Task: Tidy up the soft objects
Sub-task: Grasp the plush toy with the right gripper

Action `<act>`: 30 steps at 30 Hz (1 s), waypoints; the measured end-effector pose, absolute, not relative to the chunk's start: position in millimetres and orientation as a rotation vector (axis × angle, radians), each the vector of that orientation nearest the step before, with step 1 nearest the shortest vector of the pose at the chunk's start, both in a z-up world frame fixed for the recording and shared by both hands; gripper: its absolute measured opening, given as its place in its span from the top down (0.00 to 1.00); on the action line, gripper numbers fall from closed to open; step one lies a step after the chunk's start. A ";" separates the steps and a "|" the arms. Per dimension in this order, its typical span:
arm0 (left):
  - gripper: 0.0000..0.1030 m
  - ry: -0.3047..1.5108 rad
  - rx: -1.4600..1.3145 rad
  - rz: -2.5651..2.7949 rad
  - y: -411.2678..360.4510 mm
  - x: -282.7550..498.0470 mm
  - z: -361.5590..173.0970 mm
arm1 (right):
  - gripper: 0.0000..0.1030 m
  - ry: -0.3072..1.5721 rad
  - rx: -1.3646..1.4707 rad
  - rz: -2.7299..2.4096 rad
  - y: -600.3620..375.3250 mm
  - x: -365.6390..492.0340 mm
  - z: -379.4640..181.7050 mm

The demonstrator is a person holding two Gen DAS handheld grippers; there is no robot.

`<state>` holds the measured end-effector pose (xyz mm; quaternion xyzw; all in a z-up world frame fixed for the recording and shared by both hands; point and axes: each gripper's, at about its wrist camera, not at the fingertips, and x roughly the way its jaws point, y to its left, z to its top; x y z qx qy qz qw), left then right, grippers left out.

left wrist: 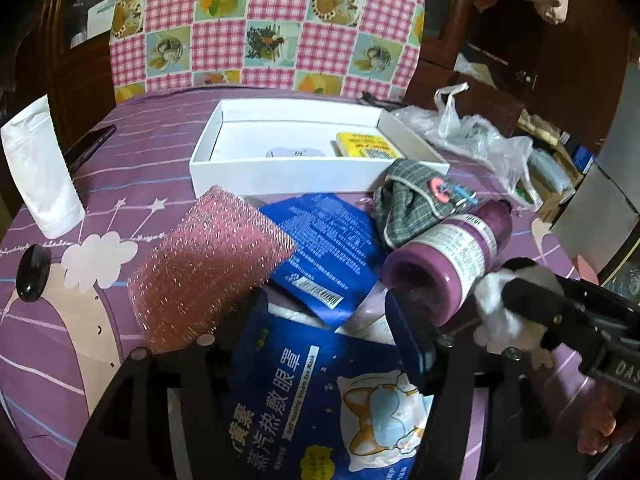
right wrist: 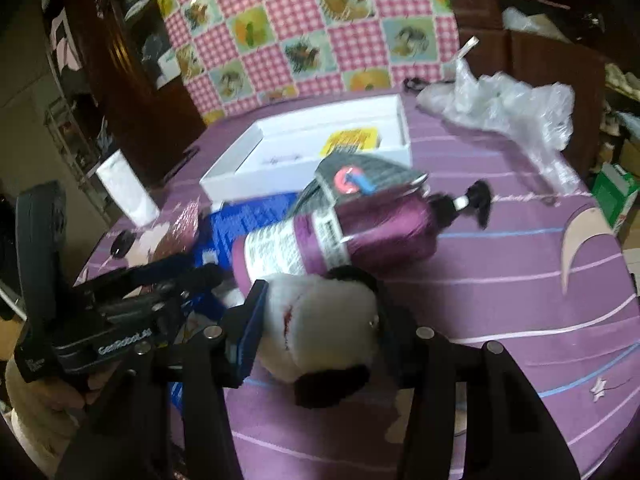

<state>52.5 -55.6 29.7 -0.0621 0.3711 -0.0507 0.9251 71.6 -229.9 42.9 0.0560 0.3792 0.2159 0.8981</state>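
Note:
A black-and-white plush toy sits between the fingers of my right gripper, which is shut on it just in front of a purple pump bottle lying on its side. In the left wrist view, that plush shows at the right. My left gripper stands open above a blue eye-mask pack. A pink glittery sponge leans against the outside of its left finger. A plaid cloth pouch lies behind the bottle.
An open white box holding a yellow pad stands at the back of the purple cloth. A white pouch and a dark phone are at the left, with a crumpled plastic bag at the back right.

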 end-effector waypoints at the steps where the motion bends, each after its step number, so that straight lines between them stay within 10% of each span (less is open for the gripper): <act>1: 0.38 0.751 -0.128 -0.105 -55.7 51.5 31.5 | 0.49 0.775 0.121 0.433 -232.2 71.3 44.3; 13: 0.34 0.777 -0.151 -0.198 -52.6 51.1 41.3 | 0.49 0.719 0.199 0.372 -253.1 72.4 53.1; 22: 0.00 0.812 -0.095 -0.288 -62.8 24.0 33.0 | 0.49 0.746 0.208 0.391 -252.6 73.5 50.6; 30: 0.00 0.923 0.174 -0.175 -102.5 25.5 7.1 | 0.48 0.777 0.203 0.398 -249.9 74.2 47.2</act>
